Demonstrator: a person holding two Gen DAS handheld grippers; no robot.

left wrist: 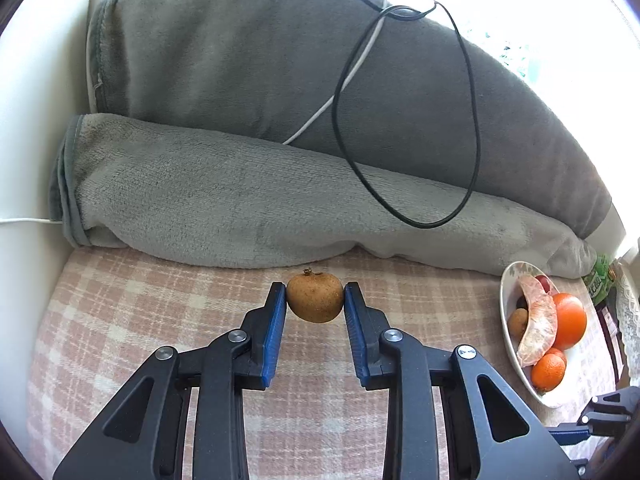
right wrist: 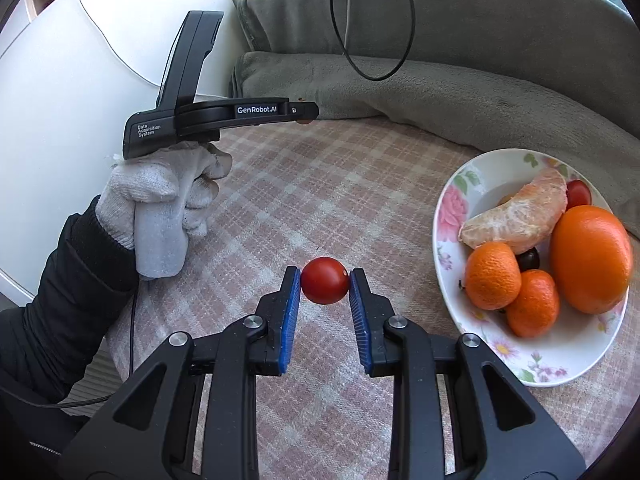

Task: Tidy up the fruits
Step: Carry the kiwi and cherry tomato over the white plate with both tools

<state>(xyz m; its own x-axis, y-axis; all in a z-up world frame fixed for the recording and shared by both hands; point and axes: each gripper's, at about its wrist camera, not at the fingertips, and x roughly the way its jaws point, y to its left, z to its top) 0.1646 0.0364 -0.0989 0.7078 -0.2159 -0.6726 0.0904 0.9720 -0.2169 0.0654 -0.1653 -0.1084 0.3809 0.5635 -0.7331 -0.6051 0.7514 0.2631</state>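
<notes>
My left gripper (left wrist: 315, 294) is shut on a small brown round fruit (left wrist: 315, 298) and holds it over the pink plaid cloth (left wrist: 160, 320). My right gripper (right wrist: 325, 280) is shut on a red cherry tomato (right wrist: 325, 281), left of the floral plate (right wrist: 568, 356). The plate holds a large orange (right wrist: 590, 258), two mandarins (right wrist: 493, 276), a peeled citrus piece (right wrist: 520, 216), another cherry tomato (right wrist: 578, 194) and a dark fruit (right wrist: 529, 259). The plate shows at the right in the left wrist view (left wrist: 508, 300). The left gripper also shows side-on in the right wrist view (right wrist: 306, 114).
A folded grey blanket (left wrist: 260, 184) lies along the back edge of the cloth, with a black cable (left wrist: 472, 120) and a white cable (left wrist: 352, 76) looped on it. A white wall (right wrist: 80, 80) is at the left. A green packet (left wrist: 598, 280) sits behind the plate.
</notes>
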